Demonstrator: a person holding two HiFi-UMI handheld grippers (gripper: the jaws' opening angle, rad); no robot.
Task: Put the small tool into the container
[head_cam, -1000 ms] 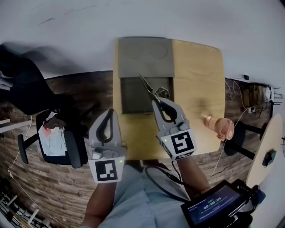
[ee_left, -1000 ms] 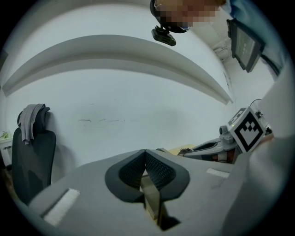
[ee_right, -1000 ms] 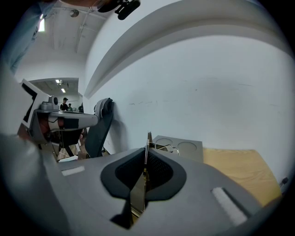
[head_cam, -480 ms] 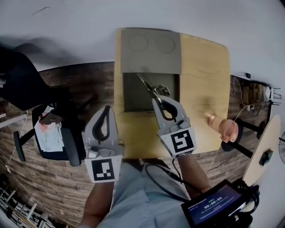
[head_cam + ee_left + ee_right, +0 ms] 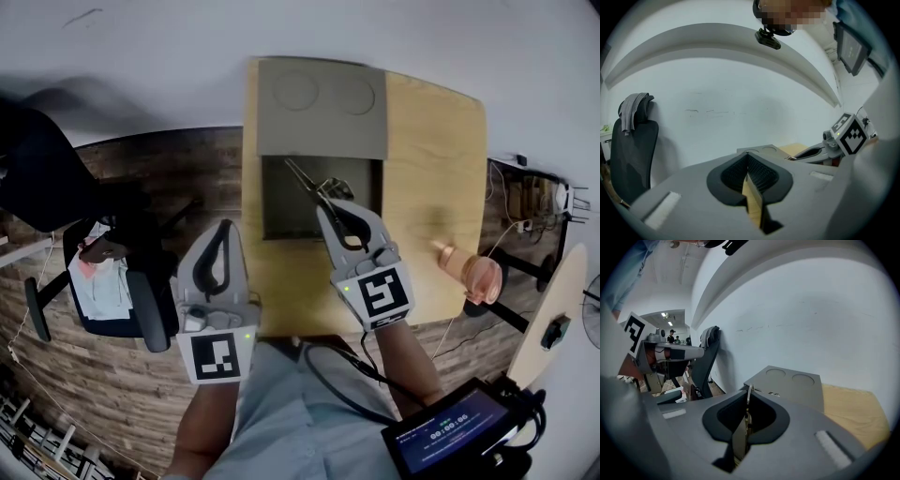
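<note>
Against a second ago, my right gripper (image 5: 328, 210) seems to have sunk a little toward the container (image 5: 275, 221), though much of the shift in the head view is my own head moving. The tool (image 5: 312, 186) hangs over the container's open well as it did before. I read that as the carry being done and the lowering under way. What is left is to bring the tool down inside the walls and let go. The right jaws are closed tight on the tool's handle end, and the right gripper view shows a thin metal edge standing up out of the slit between them. The tool has not been released, and I cannot tell whether its tip touches the container floor yet. Its long axis runs on a slant across the well, from the gripper at the near right up to the far left. The pointed tip aims away from me at the well's far-left corner, just short of the flipped-back lid (image 5: 322, 105). The wire handles splay out beside the jaws. My left gripper (image 5: 224, 232) hovers nearer me and to the left of the container, jaws pressed together on nothing.
</note>
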